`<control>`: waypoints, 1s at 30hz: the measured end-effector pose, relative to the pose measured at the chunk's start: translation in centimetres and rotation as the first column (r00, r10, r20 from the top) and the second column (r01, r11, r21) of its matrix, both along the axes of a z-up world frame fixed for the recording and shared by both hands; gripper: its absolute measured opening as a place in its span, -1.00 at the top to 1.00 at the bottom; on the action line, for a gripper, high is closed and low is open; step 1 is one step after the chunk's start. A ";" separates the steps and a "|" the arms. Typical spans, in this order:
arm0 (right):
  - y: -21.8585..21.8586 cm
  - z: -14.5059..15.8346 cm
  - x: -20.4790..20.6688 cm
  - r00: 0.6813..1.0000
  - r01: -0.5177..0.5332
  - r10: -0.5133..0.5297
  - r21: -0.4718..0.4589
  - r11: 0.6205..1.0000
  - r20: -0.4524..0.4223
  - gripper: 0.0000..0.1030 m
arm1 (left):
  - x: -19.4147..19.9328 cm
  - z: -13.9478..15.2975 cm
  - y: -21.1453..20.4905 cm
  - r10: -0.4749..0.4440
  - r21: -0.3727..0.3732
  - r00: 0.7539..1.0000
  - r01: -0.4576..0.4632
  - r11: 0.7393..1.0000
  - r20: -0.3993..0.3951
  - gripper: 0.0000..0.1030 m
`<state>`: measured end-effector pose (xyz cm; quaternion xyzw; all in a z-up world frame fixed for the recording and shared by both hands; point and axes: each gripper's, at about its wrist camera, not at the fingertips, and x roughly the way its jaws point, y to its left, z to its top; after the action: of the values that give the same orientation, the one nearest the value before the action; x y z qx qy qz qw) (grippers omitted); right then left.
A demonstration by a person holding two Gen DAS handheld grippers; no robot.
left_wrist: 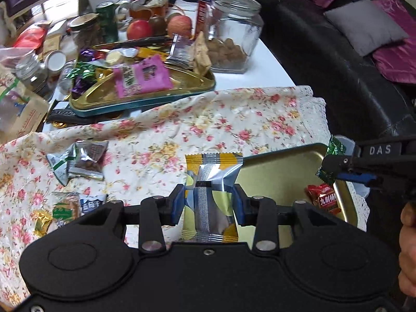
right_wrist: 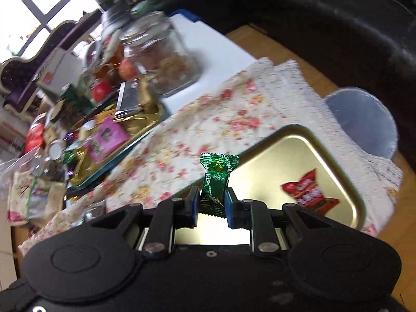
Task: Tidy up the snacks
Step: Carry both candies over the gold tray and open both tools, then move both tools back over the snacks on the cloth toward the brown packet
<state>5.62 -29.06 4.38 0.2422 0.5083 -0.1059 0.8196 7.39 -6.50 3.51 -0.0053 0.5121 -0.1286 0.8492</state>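
Snacks are split between two metal trays and the flowered cloth (left_wrist: pixel 213 119) that covers the near part of the tabletop (left_wrist: pixel 270 65). Left hand-held gripper (left_wrist: pixel 210 202) pinches a yellow and silver sachet (left_wrist: pixel 212 182) between its blue pads, the packet standing upright over the near left edge of a gold tray (left_wrist: pixel 283 174). Right hand-held gripper (right_wrist: pixel 211 202) is pressed together on a green foil candy (right_wrist: pixel 217 179), held upright above the same gold tray (right_wrist: pixel 335 153); in the left wrist view this hand-held gripper (left_wrist: pixel 327 167) reaches in from the right with the green candy (left_wrist: pixel 335 148) over the tray's far right corner. A red packet (left_wrist: pixel 323 199) lies inside the gold tray near its right side, also seen in the right wrist view (right_wrist: pixel 310 193). Part of a person's hand (left_wrist: pixel 408 247) shows at the right edge. On the cloth to the left lie several loose packets (left_wrist: pixel 78 161), with more (left_wrist: pixel 65 208) nearer. Farther back sits a teal-rimmed tray (left_wrist: pixel 145 96) crowded with sweets, a pink packet (left_wrist: pixel 143 75) on top. Beyond its right end stands a clear glass jar (left_wrist: pixel 231 31) partly filled with brown pieces, and to the jar's left are apples (left_wrist: pixel 179 26) and a green can (left_wrist: pixel 108 20). A black sofa (left_wrist: pixel 325 52) with cushions curves along the right
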 end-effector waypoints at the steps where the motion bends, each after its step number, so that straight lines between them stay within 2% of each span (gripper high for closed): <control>1: -0.5 -0.2 -0.1 1.000 0.011 -0.011 0.001 1.000 -0.005 0.57 | 0.0 -0.2 -0.4 -0.004 -0.002 1.000 0.004 1.000 -0.005 0.09; 6: -1.1 -0.7 0.0 1.000 0.021 -0.022 -0.016 1.000 -0.022 0.57 | -0.5 -0.9 -2.9 -0.059 -0.033 0.997 0.057 0.998 -0.048 0.09; 14: -0.5 -1.3 0.3 0.999 0.006 -0.008 -0.047 0.999 -0.048 0.57 | -1.5 -0.5 -4.9 -0.126 -0.040 0.992 0.124 0.991 -0.033 0.02; 23: 0.4 -1.2 0.7 0.999 -0.006 0.003 -0.055 0.998 -0.053 0.52 | -0.3 0.3 -1.6 0.011 -0.010 0.999 -0.011 1.000 -0.032 0.02; 30: 0.9 -0.8 0.9 0.999 -0.014 0.012 -0.058 0.998 -0.048 0.47 | 0.3 1.0 1.5 0.094 0.054 0.996 -0.094 0.994 0.001 0.02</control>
<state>6.50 -28.18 3.59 0.2123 0.5260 -0.1211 0.8146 7.72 -4.99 4.53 -0.0065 0.5152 -0.0744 0.8538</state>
